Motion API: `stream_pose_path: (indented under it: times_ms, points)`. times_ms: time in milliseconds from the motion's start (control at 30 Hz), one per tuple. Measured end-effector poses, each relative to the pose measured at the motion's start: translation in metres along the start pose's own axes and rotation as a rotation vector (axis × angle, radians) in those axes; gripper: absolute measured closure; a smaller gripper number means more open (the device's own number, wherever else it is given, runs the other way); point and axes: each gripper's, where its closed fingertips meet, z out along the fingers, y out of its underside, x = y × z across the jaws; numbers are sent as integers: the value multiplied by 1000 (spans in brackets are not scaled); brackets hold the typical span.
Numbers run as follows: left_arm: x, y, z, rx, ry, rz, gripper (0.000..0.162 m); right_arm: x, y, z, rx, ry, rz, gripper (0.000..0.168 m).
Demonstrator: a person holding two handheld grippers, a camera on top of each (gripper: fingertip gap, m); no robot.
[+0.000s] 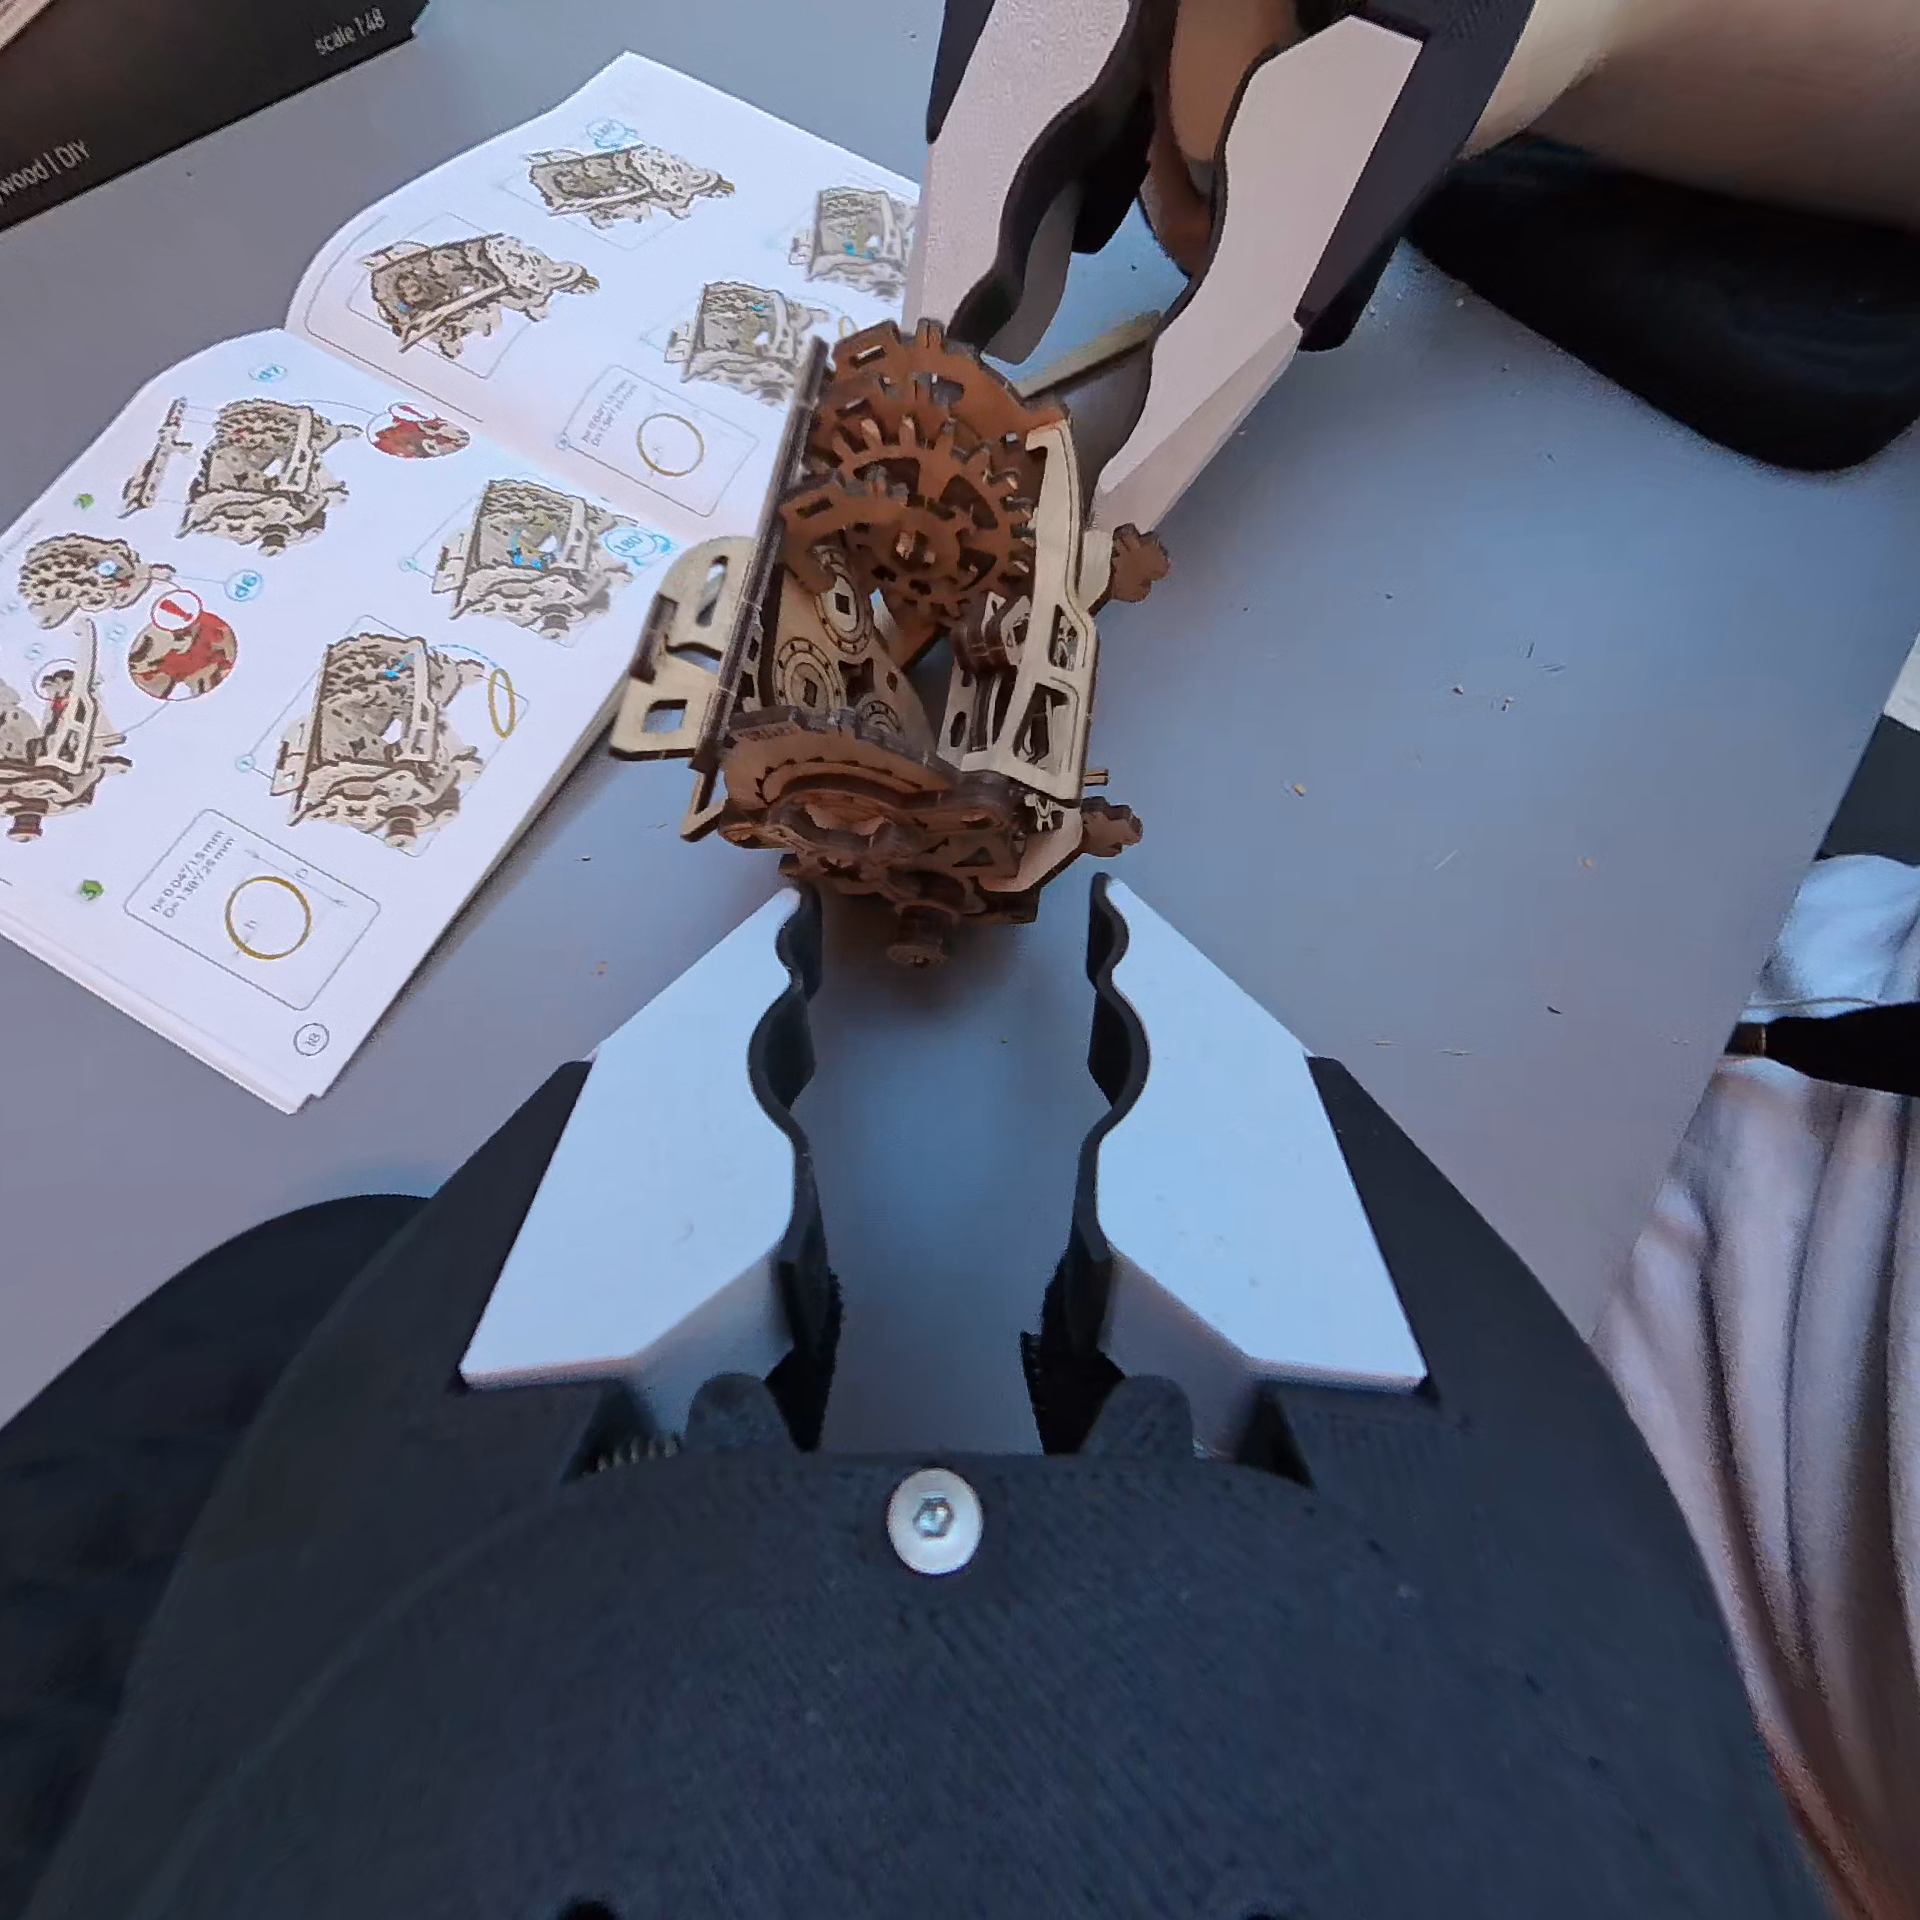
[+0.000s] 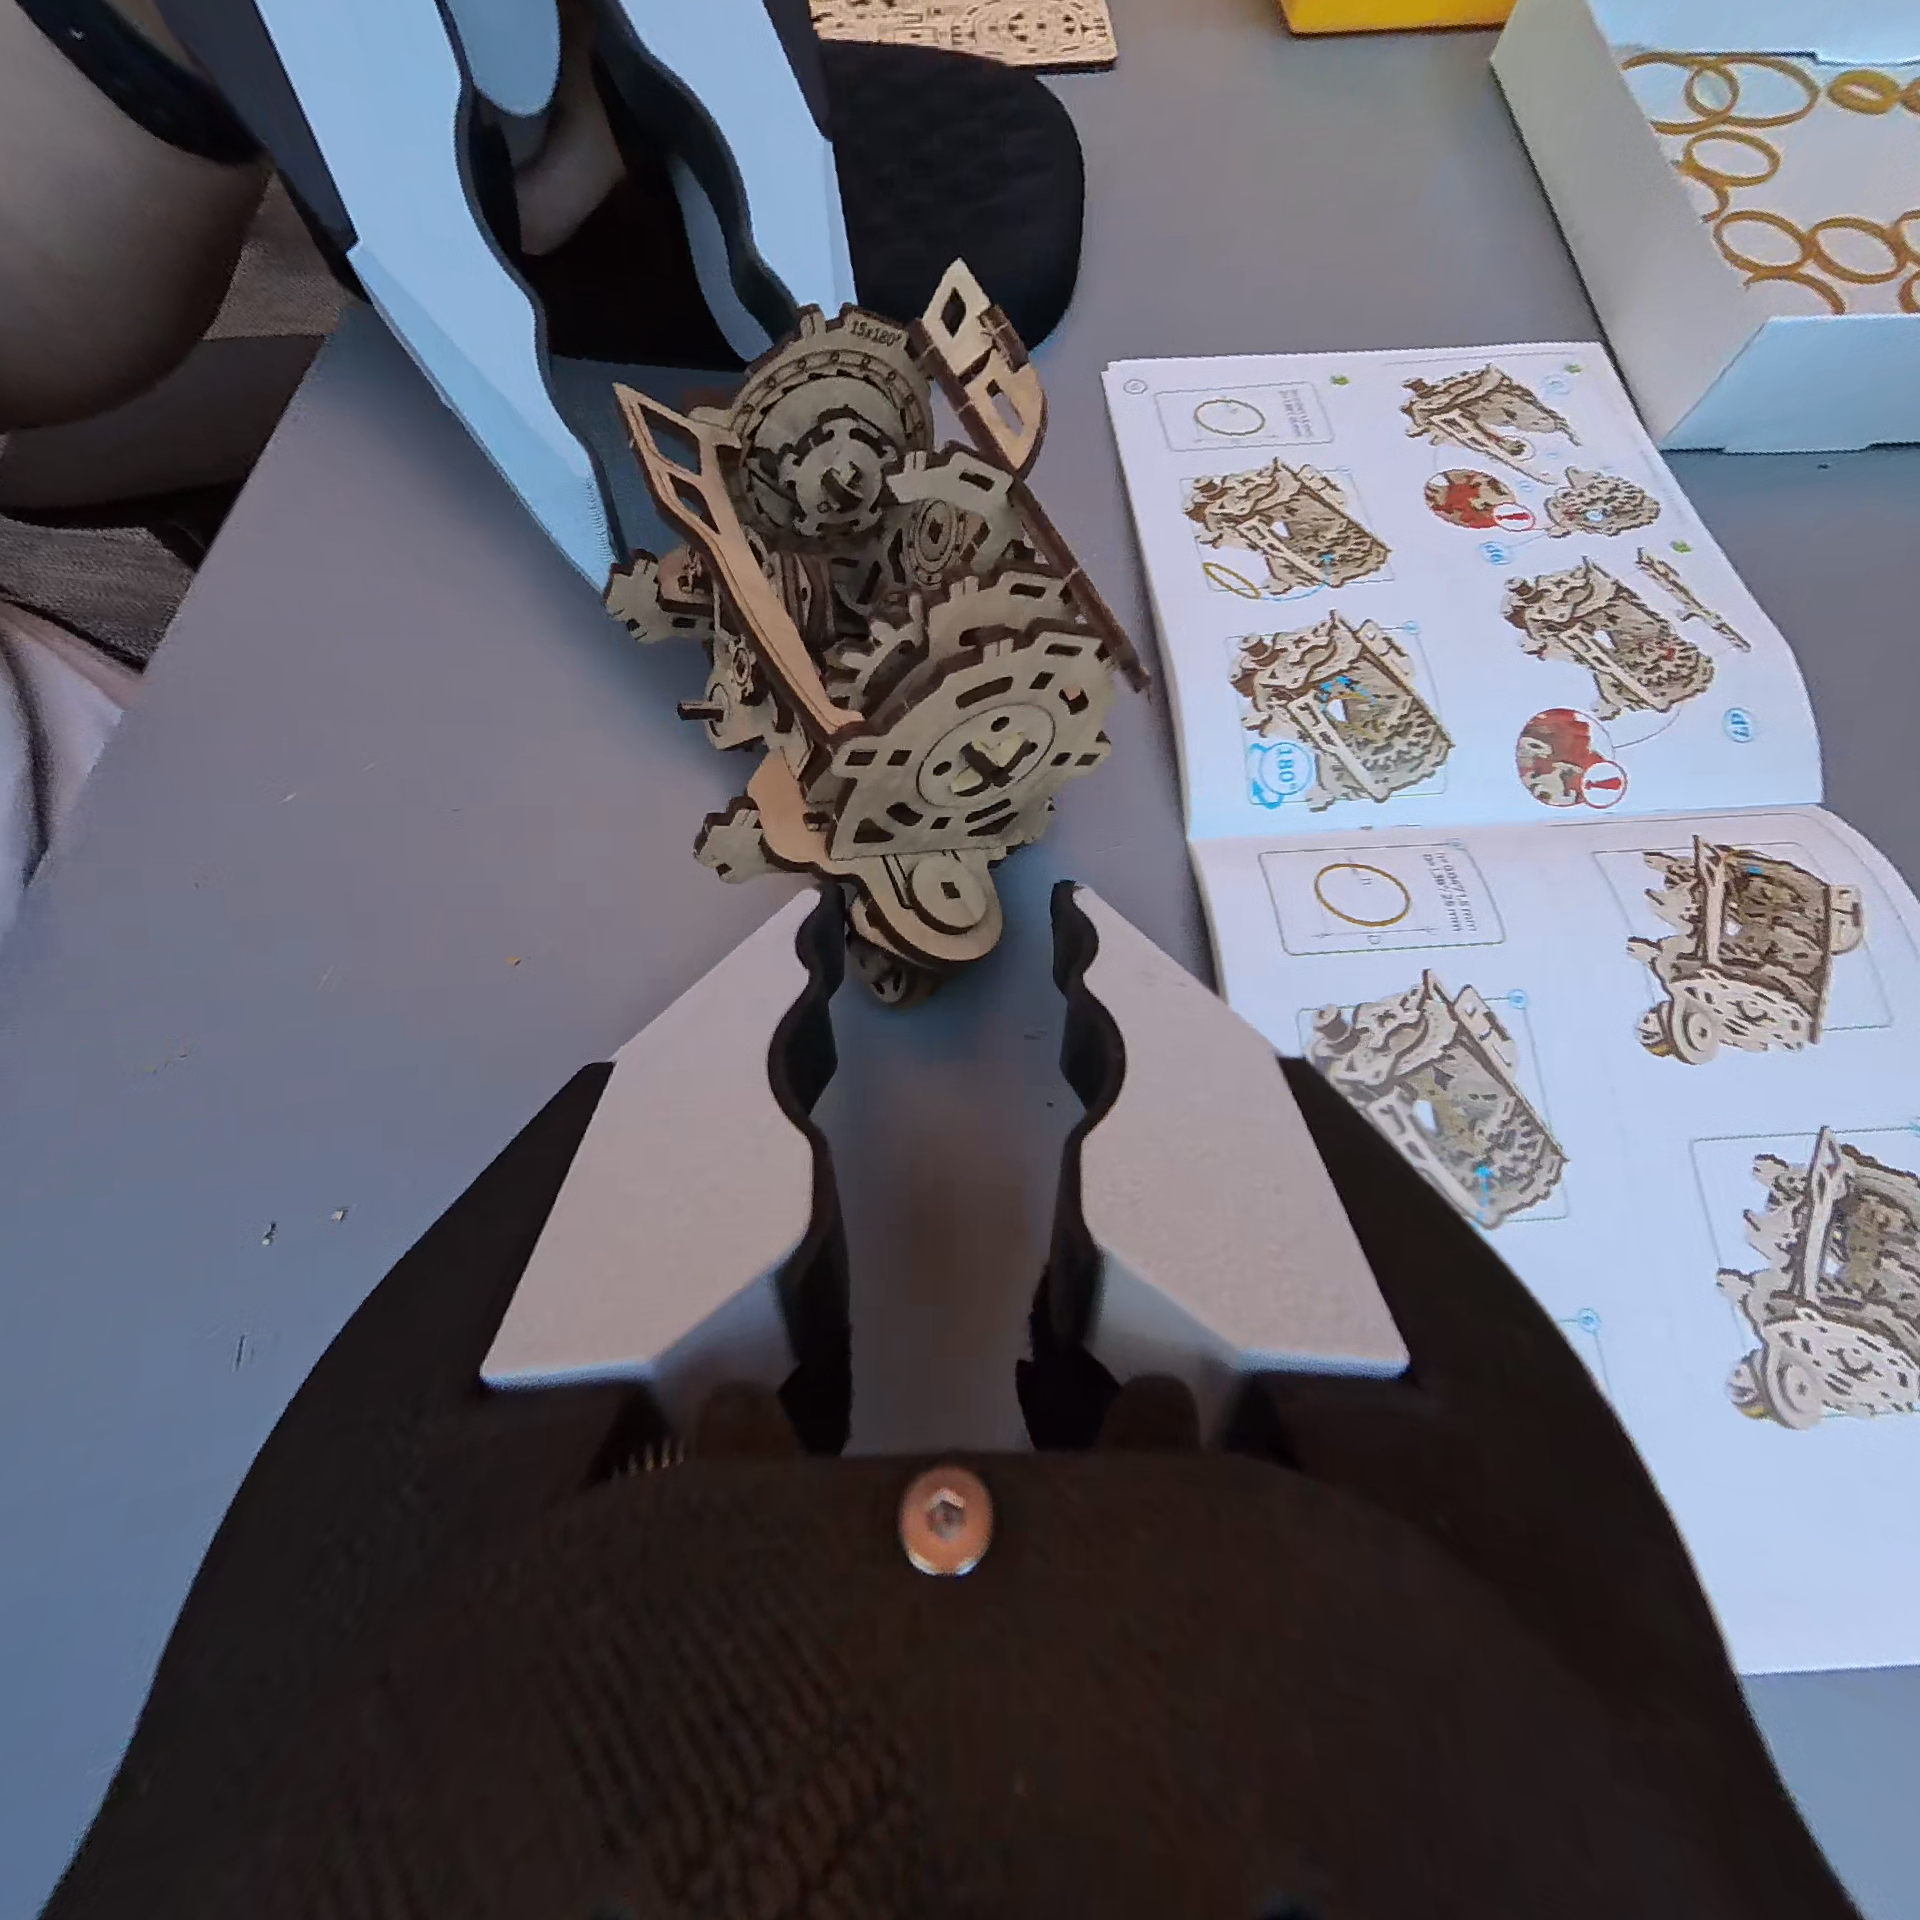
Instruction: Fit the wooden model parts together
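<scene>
Wooden model (image 1: 894,665) stands on the grey counter (image 1: 1403,644), taken as landmark. Left gripper (image 1: 948,902) sits just short of its near side, jaws released, tips flanking the model's lower knob without gripping it. Right gripper (image 2: 940,902) approaches from the opposite side, jaws likewise released, tips at the model's base; contact unclear. Beside the model lies the open instruction booklet (image 1: 343,582). Beyond the booklet, a white box (image 2: 1704,239) of golden rings.
</scene>
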Motion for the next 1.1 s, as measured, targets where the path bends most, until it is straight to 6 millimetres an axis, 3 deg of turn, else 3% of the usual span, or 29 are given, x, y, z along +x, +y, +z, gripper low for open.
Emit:
stream_pose_path:
  times_ms: [133, 233, 367, 433, 533, 567, 733, 867, 1100]
  points:
    - [3, -3, -5, 36, 45, -54, 112, -7, 1, -11, -29, -48, 51, 109]
    - [5, -6, -18, 89, 54, -66, 111, -5, 6, -38, -146, -13, 73, 99]
    - [-11, -1, -35, 100, -14, -77, 110, 19, 25, -97, -620, 146, 342, 91]
    - [-20, -4, -42, 124, -27, -108, 110, 28, 25, -130, -877, 276, 468, 92]
    - [-28, -17, -51, 171, -6, -150, 110, 33, 20, -163, -1214, 422, 473, 97]
    - [-32, -21, -55, 184, -13, -156, 110, 37, 15, -167, -1291, 463, 424, 99]
    - [-46, -31, -69, 195, -86, -118, 109, 21, 13, -180, -1601, 483, 346, 103]
    - [-55, -31, -72, 178, -105, -117, 107, 17, 13, -189, -1695, 501, 314, 118]
    - [-75, -47, -66, 195, -131, -108, 107, 17, 13, -204, -1756, 500, 328, 121]
